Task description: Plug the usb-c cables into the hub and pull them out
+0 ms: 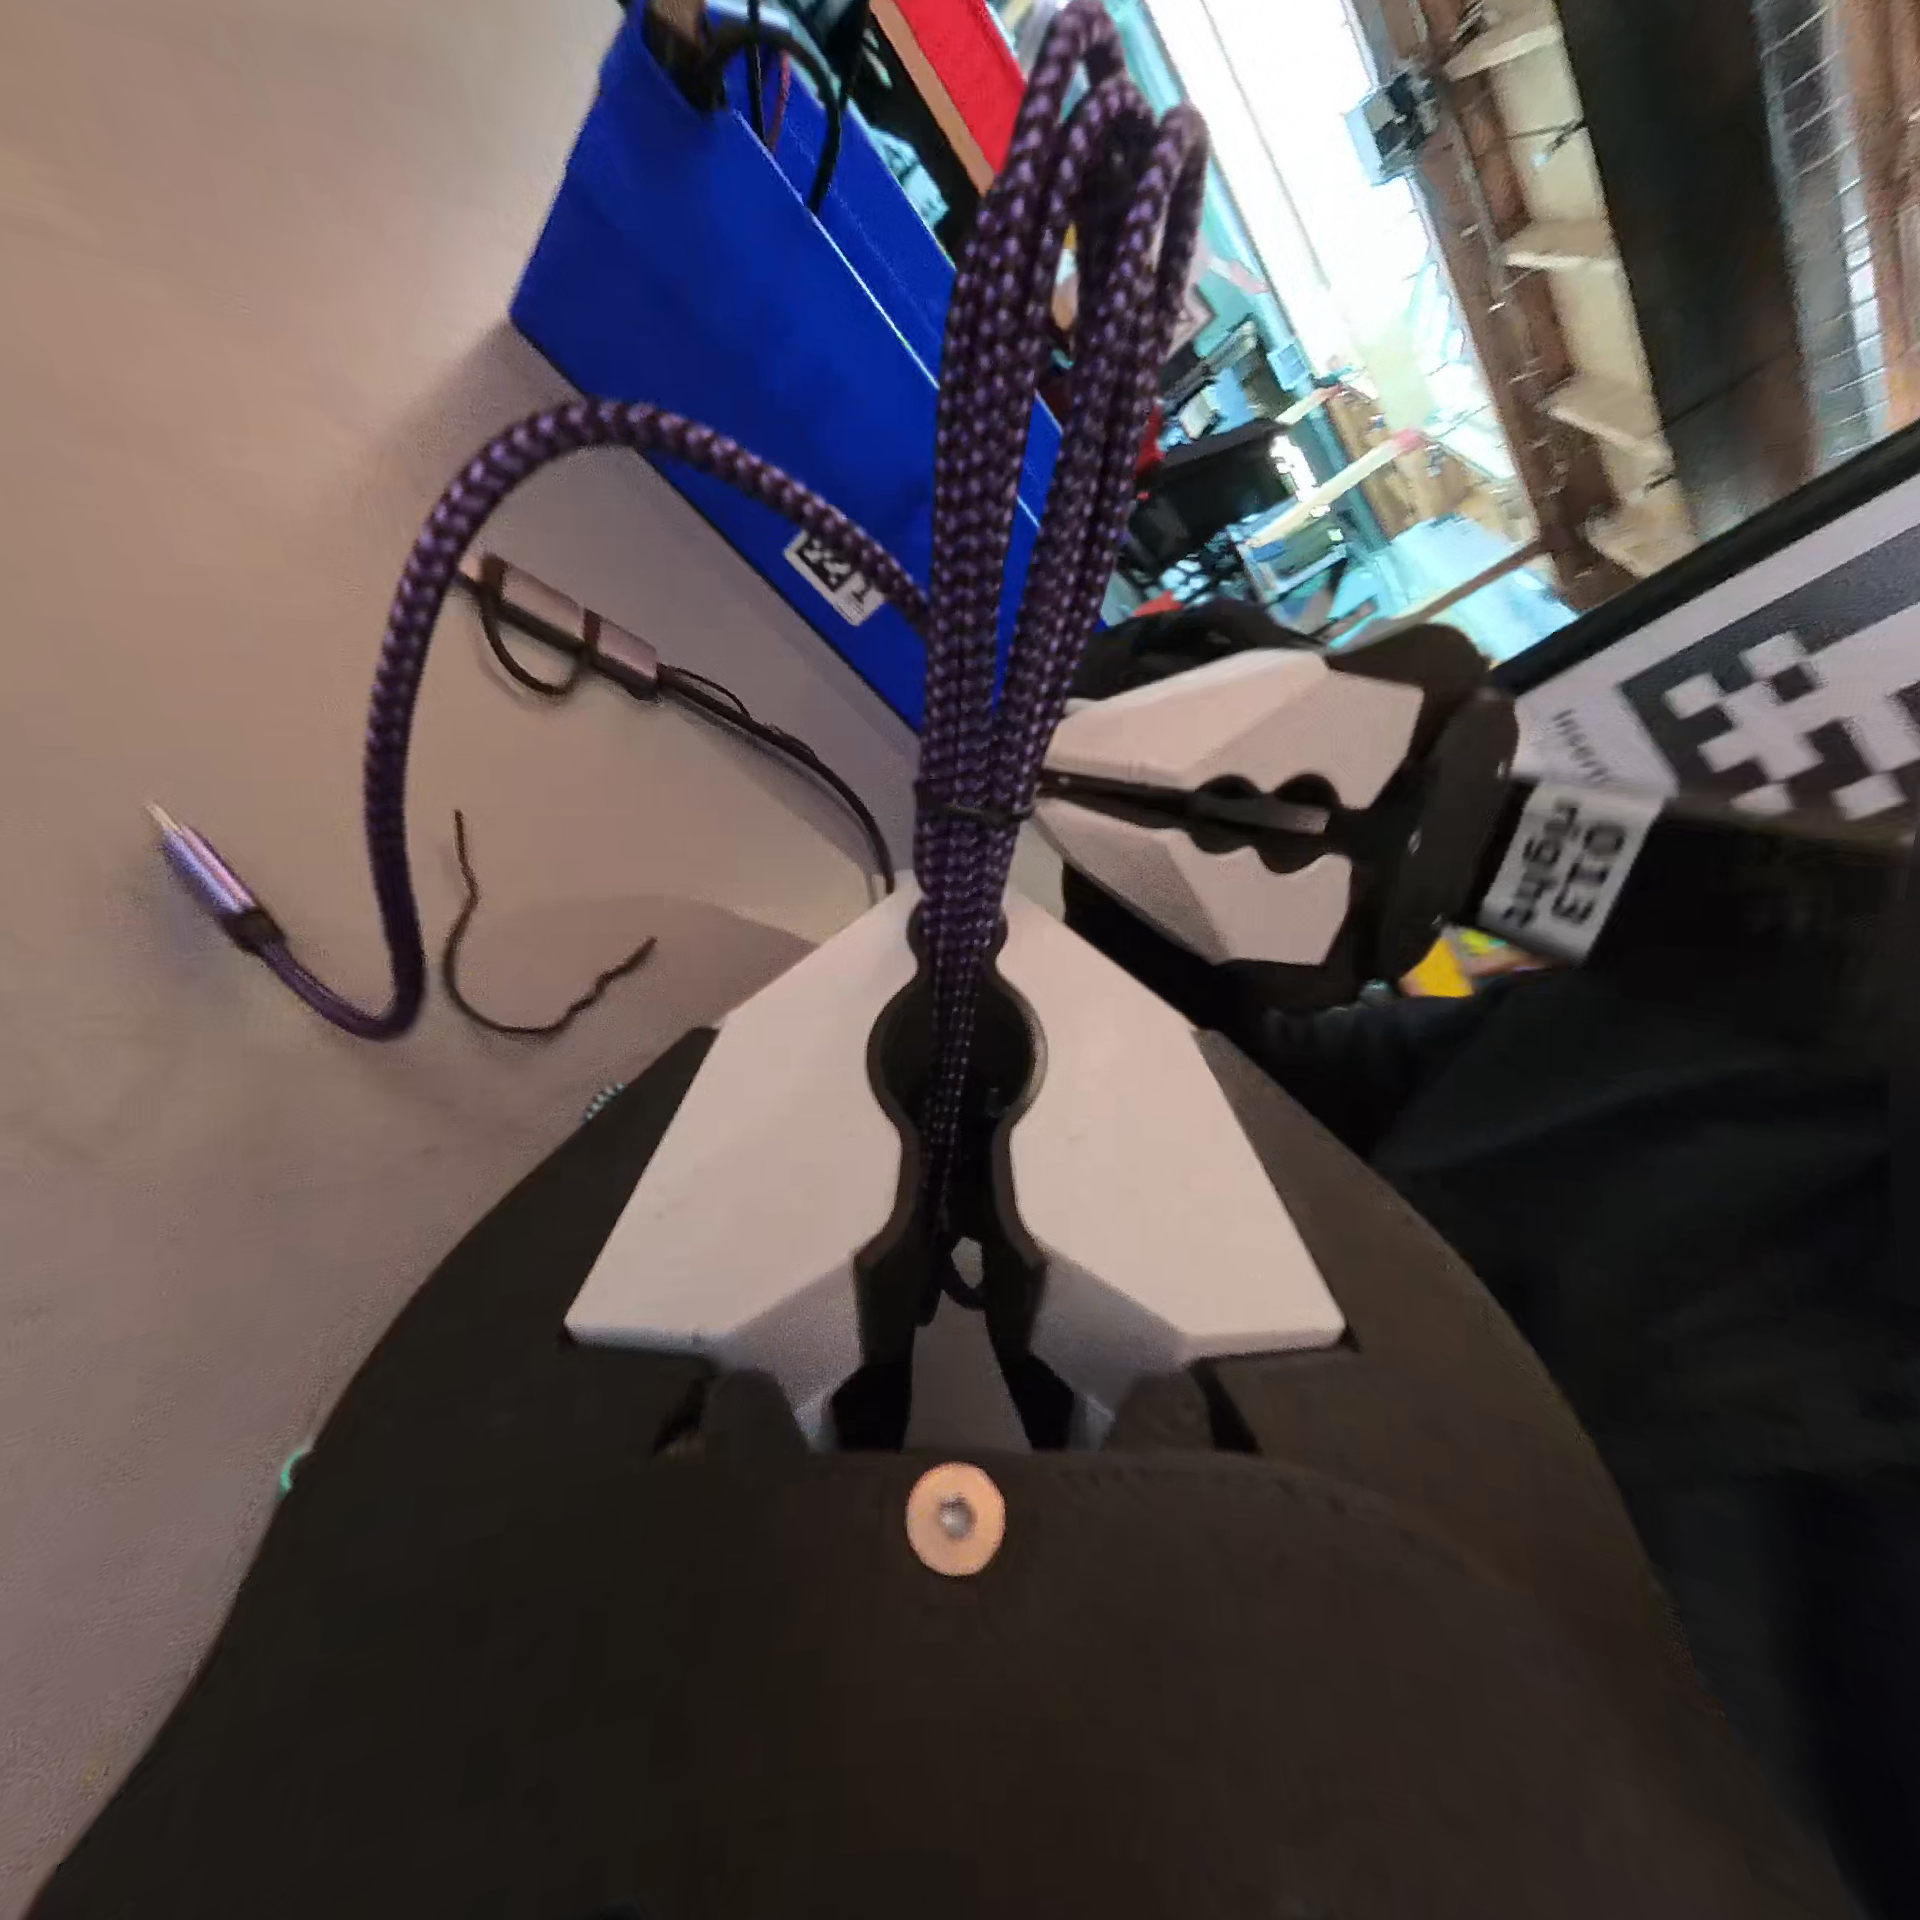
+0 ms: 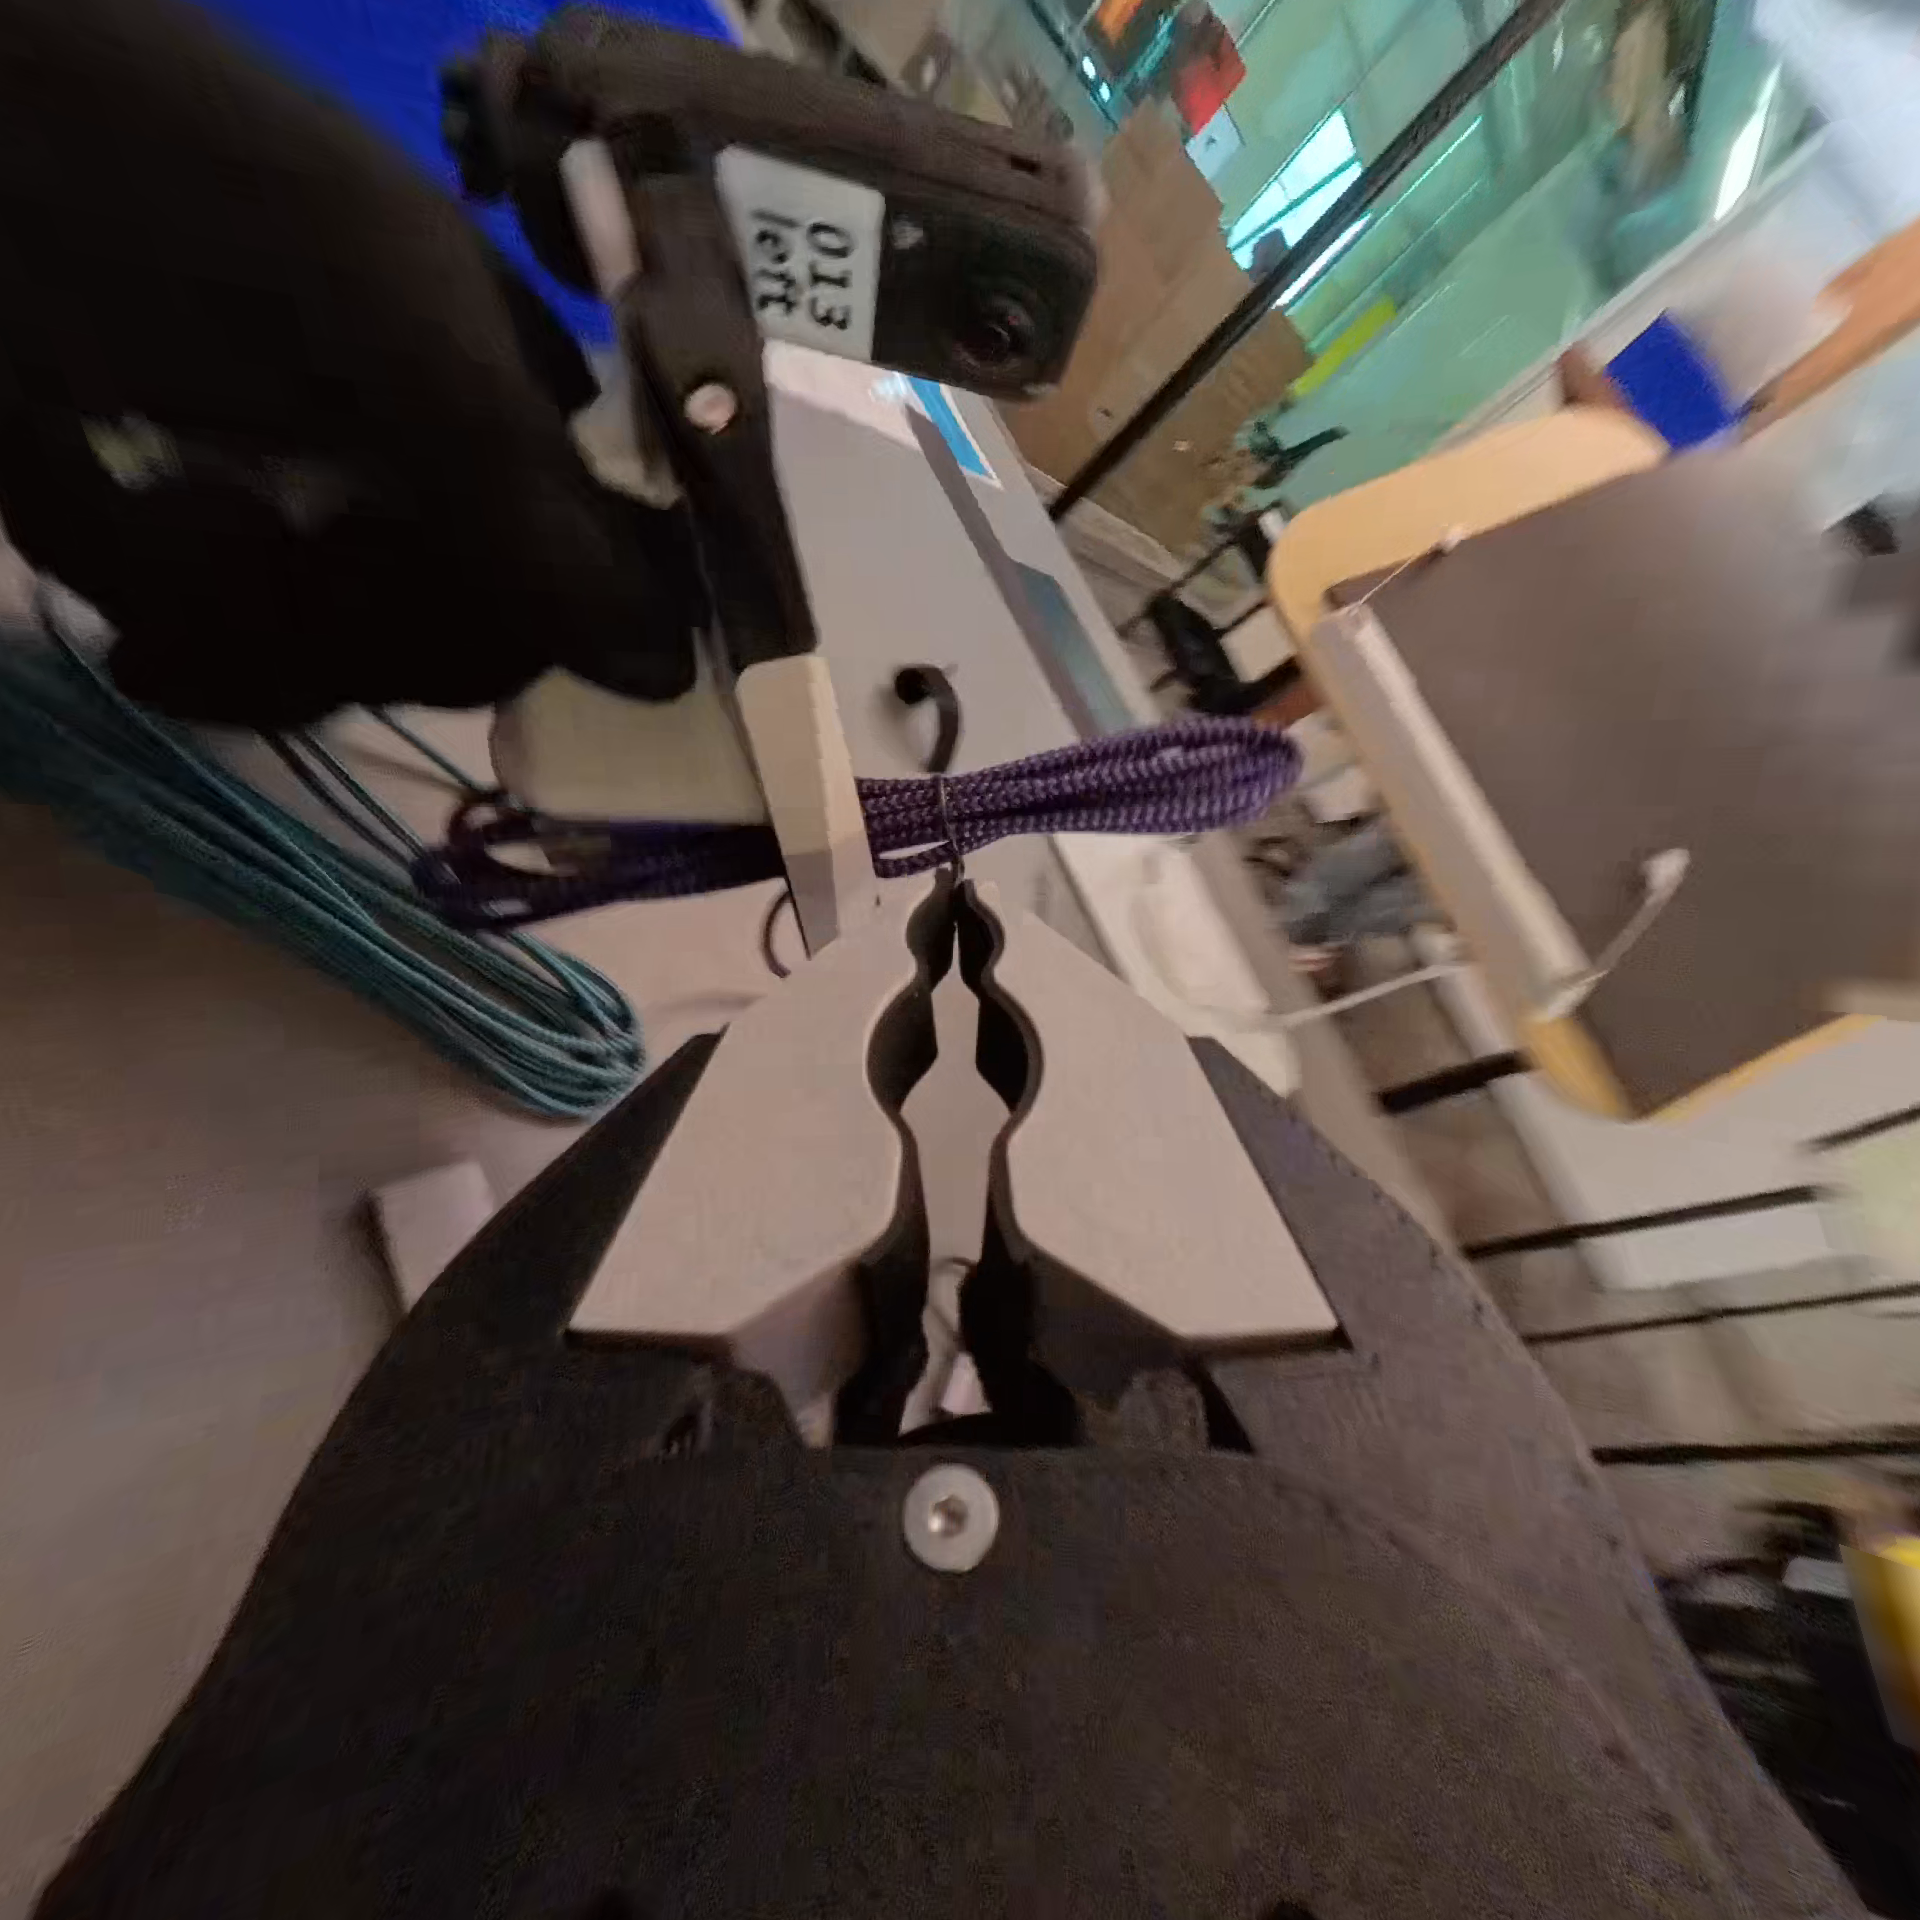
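My left gripper [image 1: 961, 920] is shut on a bundle of purple braided cable [image 1: 997, 499] and holds it up off the table. A thin black tie [image 1: 968, 811] wraps the bundle just beyond my fingertips. One cable end trails down to a purple plug [image 1: 205, 873] lying on the table [image 1: 208, 416]. My right gripper [image 2: 956, 896] is shut, its tips pinching the tail of the black tie [image 2: 941, 821] under the bundle [image 2: 1091, 784]. The right gripper also shows in the left wrist view [image 1: 1051, 795]. The left gripper's finger [image 2: 805, 790] shows in the right wrist view. A small grey hub with a dark lead [image 1: 613, 649] lies on the table.
A blue box [image 1: 748, 312] stands at the table's back with cables in it. A loose dark tie [image 1: 499, 977] lies near the purple plug. A coil of teal cable [image 2: 312, 914] lies at the left. A chair [image 2: 1558, 727] stands beyond the table's edge.
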`<state>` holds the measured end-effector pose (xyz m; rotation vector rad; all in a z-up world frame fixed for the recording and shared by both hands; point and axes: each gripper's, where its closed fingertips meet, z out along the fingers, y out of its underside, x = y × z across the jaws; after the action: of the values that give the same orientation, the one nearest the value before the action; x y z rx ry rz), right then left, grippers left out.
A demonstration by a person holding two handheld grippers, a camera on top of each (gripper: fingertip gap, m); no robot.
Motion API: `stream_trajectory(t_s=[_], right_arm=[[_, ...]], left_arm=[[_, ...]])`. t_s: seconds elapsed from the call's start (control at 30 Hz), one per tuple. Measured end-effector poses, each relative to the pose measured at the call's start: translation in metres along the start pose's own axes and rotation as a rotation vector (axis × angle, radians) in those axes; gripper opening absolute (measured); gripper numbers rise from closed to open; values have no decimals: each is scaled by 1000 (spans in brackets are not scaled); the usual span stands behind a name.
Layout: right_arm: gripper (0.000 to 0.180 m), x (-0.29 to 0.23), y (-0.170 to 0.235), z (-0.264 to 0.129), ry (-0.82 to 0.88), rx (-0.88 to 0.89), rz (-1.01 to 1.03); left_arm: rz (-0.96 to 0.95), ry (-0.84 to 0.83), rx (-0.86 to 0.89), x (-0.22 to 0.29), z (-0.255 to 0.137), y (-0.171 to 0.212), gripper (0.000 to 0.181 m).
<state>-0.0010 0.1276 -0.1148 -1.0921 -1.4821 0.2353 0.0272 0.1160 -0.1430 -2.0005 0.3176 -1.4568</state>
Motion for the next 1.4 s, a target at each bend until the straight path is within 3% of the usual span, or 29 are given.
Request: stream_trajectory(t_s=[0.13,0.23,0.3,0.4,0.53,0.7,0.93,1.17,1.23,1.37,1.4], right_arm=[[0,1,-3,-1,119,-54,-343],[0,-1,-11,-3,132,-1,-333],[0,1,-14,-7,80,72,-133],[16,8,-19,-13,-53,199,325],[15,4,-22,-11,-259,313,760],[16,2,-32,-9,-407,431,1042],[3,3,-27,-5,-455,439,1147],[0,-1,-20,-1,-320,322,863],[0,-1,-16,1,-214,237,620],[0,1,-9,0,54,21,-155],[0,1,-10,1,85,-11,-259]], left_arm=[[-118,120,-30,8,-3,4,0],[-57,94,-21,8,-3,3,0],[35,19,10,2,-7,-3,0],[141,-30,87,1,-18,-16,0],[318,-153,79,-3,-19,-17,0],[448,-244,75,-5,-17,-18,0],[510,-295,57,-9,-14,-15,0],[406,-270,29,-12,-11,-12,0],[309,-216,20,-11,-10,-9,0],[93,-65,3,-5,-4,-4,0],[34,-20,11,-4,-4,-5,0]])
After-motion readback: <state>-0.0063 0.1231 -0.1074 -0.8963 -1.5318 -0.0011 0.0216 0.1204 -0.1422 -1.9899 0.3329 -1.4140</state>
